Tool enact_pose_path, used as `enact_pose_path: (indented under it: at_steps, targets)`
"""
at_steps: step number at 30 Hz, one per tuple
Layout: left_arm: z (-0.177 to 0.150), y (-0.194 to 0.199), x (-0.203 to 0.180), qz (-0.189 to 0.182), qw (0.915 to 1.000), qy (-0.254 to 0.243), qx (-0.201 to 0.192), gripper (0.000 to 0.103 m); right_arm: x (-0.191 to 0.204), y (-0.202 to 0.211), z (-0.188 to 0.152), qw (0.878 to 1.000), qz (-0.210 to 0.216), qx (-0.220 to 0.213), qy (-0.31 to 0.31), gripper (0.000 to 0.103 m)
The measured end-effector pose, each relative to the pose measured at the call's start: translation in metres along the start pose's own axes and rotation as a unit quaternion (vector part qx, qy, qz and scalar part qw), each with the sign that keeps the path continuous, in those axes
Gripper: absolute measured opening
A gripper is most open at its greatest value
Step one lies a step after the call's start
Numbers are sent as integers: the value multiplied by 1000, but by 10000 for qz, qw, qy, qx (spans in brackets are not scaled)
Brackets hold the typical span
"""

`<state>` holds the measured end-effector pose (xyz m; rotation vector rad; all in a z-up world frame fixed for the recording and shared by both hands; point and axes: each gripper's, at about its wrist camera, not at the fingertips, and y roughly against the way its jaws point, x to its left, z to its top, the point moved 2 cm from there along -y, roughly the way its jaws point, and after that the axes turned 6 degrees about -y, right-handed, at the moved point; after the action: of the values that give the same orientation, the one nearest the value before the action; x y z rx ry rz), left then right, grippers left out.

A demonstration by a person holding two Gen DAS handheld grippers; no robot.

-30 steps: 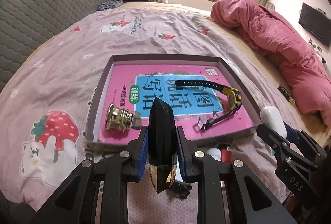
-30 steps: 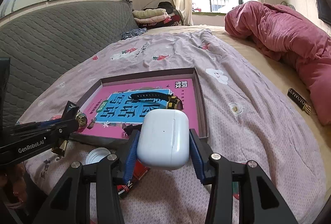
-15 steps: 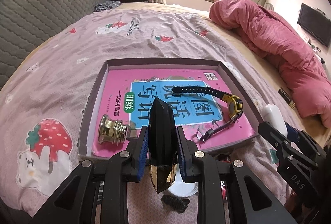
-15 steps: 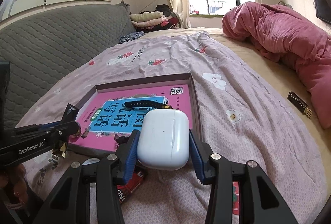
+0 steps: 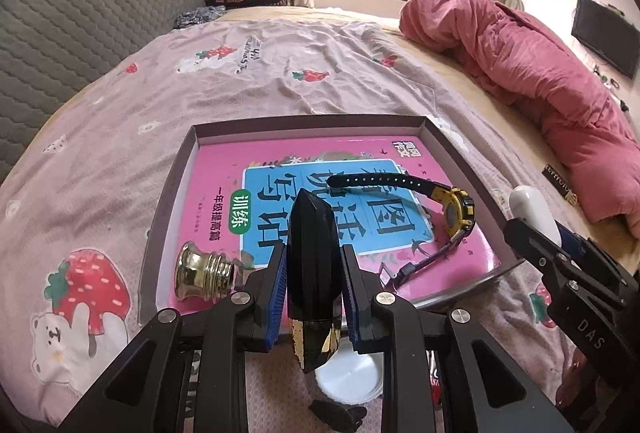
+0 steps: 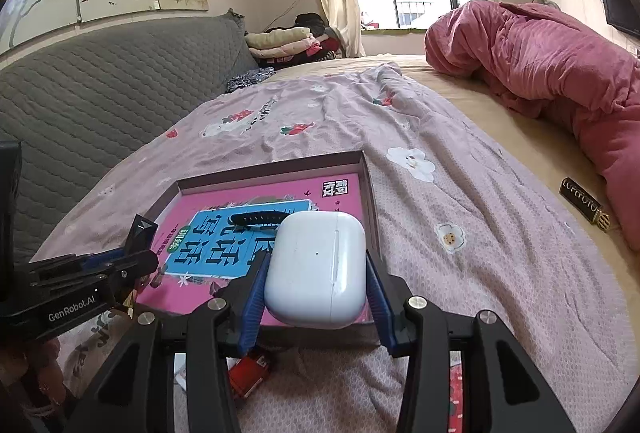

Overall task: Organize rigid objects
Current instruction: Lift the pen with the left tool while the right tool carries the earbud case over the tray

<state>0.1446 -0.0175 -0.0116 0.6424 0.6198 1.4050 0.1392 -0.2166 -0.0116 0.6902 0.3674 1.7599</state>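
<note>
A shallow brown tray (image 5: 168, 193) lies on the bed with a pink book (image 5: 224, 169) in it. On the book lie a brass cap (image 5: 202, 275) at the near left and a black-and-yellow watch (image 5: 452, 207) at the right. My left gripper (image 5: 314, 285) is shut on a black faceted bottle (image 5: 312, 253), held over the tray's near edge. My right gripper (image 6: 316, 293) is shut on a white earbud case (image 6: 316, 269), held above the tray's (image 6: 370, 189) near right corner. The earbud case also shows in the left wrist view (image 5: 532, 207).
A white round lid (image 5: 352, 377), a red packet (image 6: 250, 373) and a small black clip (image 5: 336, 413) lie on the sheet before the tray. A black bar (image 6: 584, 209) lies at the right near a pink duvet (image 6: 552, 53). A grey padded headboard (image 6: 100, 81) runs along the left.
Both grippers have risen and drawn back slightly from the tray, each still holding its object. The tray's contents have not moved.
</note>
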Motion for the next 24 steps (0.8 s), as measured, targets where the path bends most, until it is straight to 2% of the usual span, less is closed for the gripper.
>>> enact_pose_path:
  at_steps: [24]
  targets:
    - [13,-28,8,-34,9998,190,97,25,-1,-16,8,9998,-161,-47,122,46]
